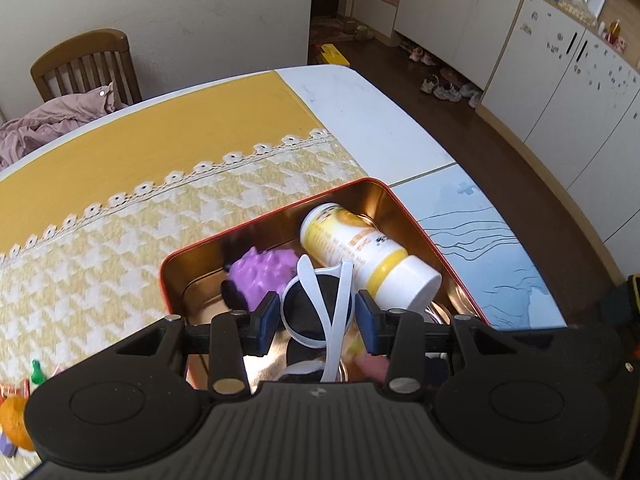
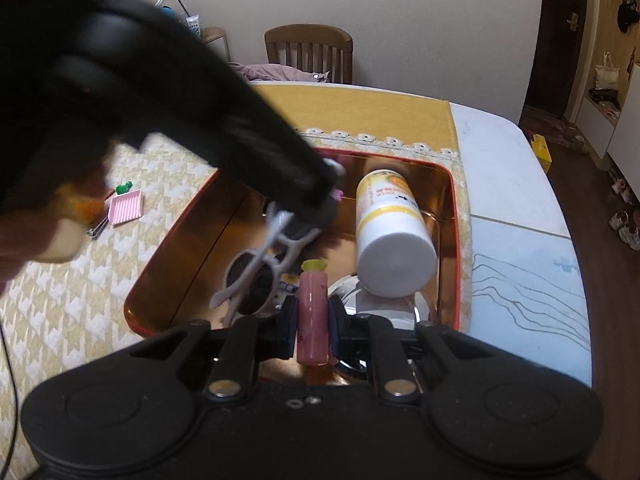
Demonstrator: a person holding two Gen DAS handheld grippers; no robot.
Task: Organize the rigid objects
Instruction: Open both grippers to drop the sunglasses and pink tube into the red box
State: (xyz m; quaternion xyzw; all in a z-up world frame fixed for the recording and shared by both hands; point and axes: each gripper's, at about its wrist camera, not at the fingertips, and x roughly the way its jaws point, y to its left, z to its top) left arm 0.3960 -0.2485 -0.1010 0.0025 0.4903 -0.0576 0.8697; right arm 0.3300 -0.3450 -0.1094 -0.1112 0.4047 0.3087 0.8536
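The left gripper (image 1: 316,322) has its jaws clamped on white-framed plastic sunglasses (image 1: 320,312) over the glossy red metal tin (image 2: 454,200). Inside lie a knobbly purple toy (image 1: 262,276) and a smooth cylindrical yellow-and-white bottle (image 2: 390,232). The right gripper (image 2: 313,330) has its jaws clamped on a slim pink tube (image 2: 312,312). The tin sits on a woven yellow houndstooth cloth (image 1: 100,240) over the white desk (image 1: 360,112).

We record a tin (image 1: 276,220) with a red rim and gold interior. The bottle (image 1: 360,248) is white with yellow bands; the sunglasses (image 1: 320,304) have white frames and dark lenses. The tube (image 2: 313,312) is pink, its top yellow-green. The tablecloth (image 1: 120,240) shows a yellow-and-white houndstooth with white lace trim.
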